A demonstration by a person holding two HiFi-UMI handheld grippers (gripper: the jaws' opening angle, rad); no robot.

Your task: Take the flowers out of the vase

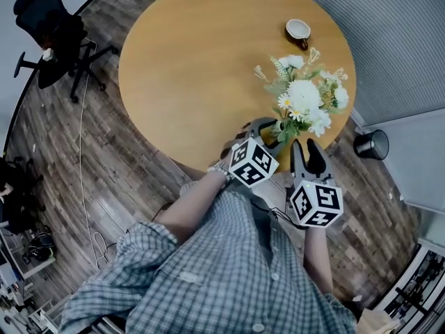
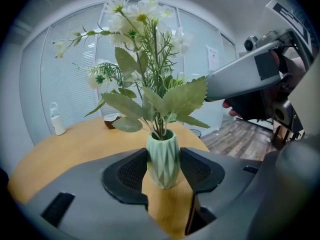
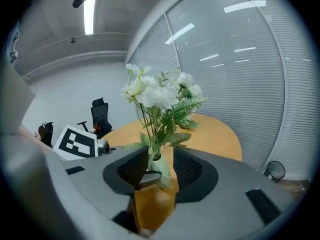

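Left gripper (image 1: 268, 132): I read its mesh-textured pads clamped on the faceted, matte pale-green vase (image 2: 162, 159), at the near edge of the round wooden tabletop (image 1: 188, 68). Right gripper (image 3: 159, 166): jaws apart, gripping nothing. White flowers with serrated green leaves (image 1: 304, 96) sit in the vase (from overhead the blooms hide it).

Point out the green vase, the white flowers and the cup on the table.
green vase (image 2: 162, 160), left gripper view, middle of its ribbed body.
white flowers (image 1: 304, 94), head view, the big central bloom.
cup (image 1: 297, 29), head view, its pale inside.
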